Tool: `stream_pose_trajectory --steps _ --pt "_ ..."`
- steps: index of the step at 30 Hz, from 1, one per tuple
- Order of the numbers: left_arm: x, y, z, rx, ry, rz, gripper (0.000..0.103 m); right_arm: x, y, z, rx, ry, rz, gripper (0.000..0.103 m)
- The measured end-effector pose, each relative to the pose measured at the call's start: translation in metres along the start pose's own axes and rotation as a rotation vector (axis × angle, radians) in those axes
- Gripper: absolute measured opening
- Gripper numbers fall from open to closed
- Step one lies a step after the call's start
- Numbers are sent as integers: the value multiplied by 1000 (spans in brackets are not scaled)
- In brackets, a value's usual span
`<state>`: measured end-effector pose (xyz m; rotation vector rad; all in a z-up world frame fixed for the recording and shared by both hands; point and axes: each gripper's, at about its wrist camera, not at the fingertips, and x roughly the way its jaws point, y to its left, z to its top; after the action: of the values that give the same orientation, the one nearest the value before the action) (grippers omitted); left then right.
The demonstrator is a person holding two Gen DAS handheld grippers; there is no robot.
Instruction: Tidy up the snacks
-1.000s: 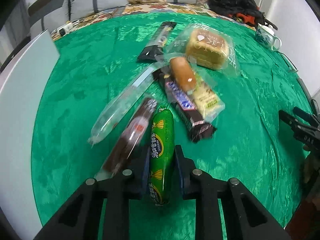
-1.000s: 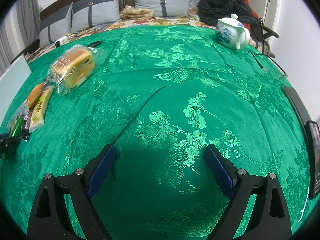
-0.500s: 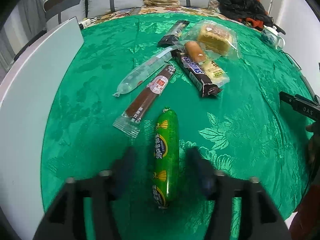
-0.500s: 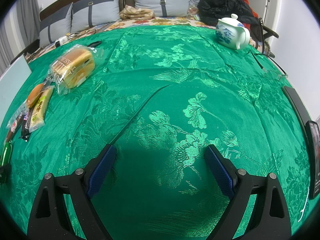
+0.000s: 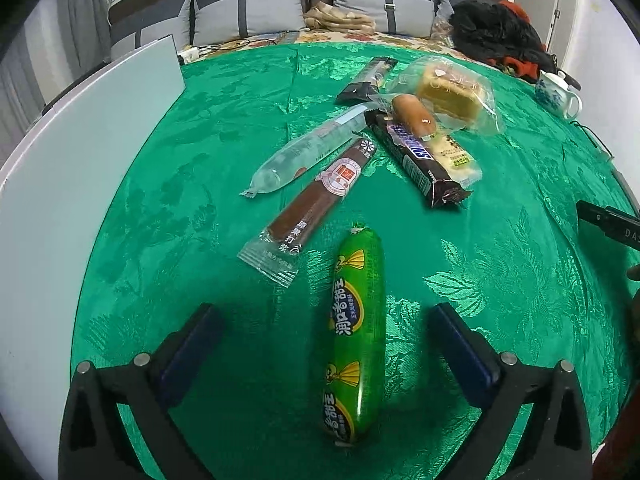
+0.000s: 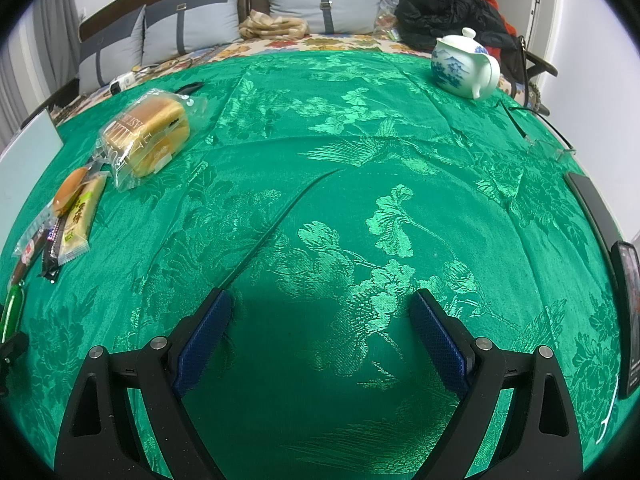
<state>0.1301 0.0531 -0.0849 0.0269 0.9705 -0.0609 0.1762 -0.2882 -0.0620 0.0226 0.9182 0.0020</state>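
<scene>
Our left tool (image 5: 324,344) hangs spread wide over the green sausage (image 5: 356,332), lying free on the surface (image 5: 520,280); our right tool (image 6: 320,332) gapes empty. Next, probably the brown stick (image 5: 316,196).

left tool (image 5: 324,340) opened wide, pulled back — green sausage (image 5: 355,332) released, lying on cloth.

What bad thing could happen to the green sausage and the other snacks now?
1. The green sausage lies loose between the open fingers of the left gripper; being round, it might roll if a finger bumps it.
2. The brown snack bar lies close beside the sausage tip, so a sideways nudge could push it out of line.
3. The small orange sausage rests on top of other packets and may slide off if the Snickers bar is pulled.
</scene>
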Motion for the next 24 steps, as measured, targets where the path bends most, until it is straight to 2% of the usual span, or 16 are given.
stream_pose_trajectory --steps 24 --pt "-2 1 -3 -8 -16 2 103 0 0 0 1 0 0 93"
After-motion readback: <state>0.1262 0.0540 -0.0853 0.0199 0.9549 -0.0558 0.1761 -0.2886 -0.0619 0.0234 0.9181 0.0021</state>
